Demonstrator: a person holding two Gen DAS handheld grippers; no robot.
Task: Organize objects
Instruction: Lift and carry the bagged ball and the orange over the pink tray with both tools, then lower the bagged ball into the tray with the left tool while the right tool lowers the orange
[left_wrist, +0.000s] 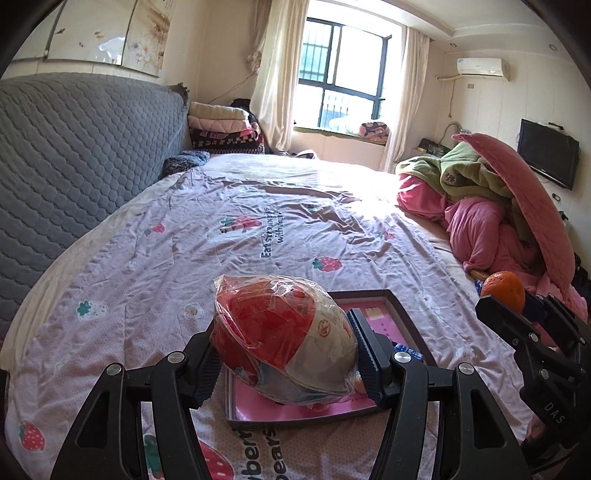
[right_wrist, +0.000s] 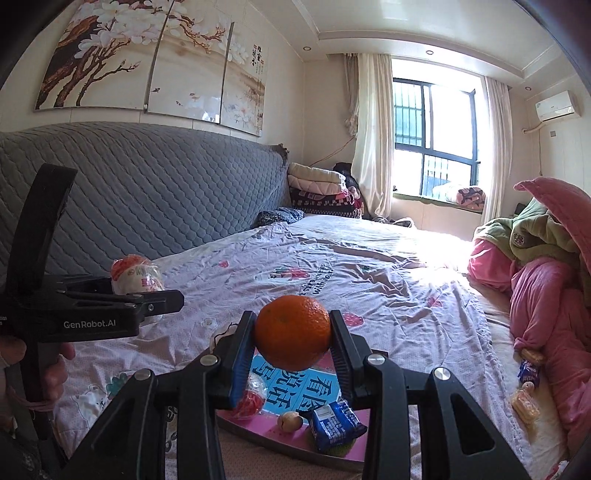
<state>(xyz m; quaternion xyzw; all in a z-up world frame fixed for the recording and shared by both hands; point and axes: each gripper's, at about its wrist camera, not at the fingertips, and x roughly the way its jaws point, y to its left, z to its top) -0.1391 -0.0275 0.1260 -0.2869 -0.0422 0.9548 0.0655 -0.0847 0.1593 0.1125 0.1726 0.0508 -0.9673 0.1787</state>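
My left gripper (left_wrist: 286, 354) is shut on a red and white bundle wrapped in clear plastic (left_wrist: 284, 332) and holds it above the near end of a dark-framed pink tray (left_wrist: 397, 314) on the bed. The bundle also shows in the right wrist view (right_wrist: 136, 273), in the left gripper (right_wrist: 155, 295). My right gripper (right_wrist: 293, 343) is shut on an orange (right_wrist: 292, 332) above the same tray (right_wrist: 284, 437). The orange also shows in the left wrist view (left_wrist: 503, 290), at the right edge.
The tray holds a blue snack packet (right_wrist: 334, 424), a small red bag (right_wrist: 253, 400), a small brown nut (right_wrist: 290, 421) and a blue-lettered sheet. More snack packets (right_wrist: 526, 384) lie by the pink bedding pile (right_wrist: 546, 295). The grey headboard (left_wrist: 74, 155) runs along the left.
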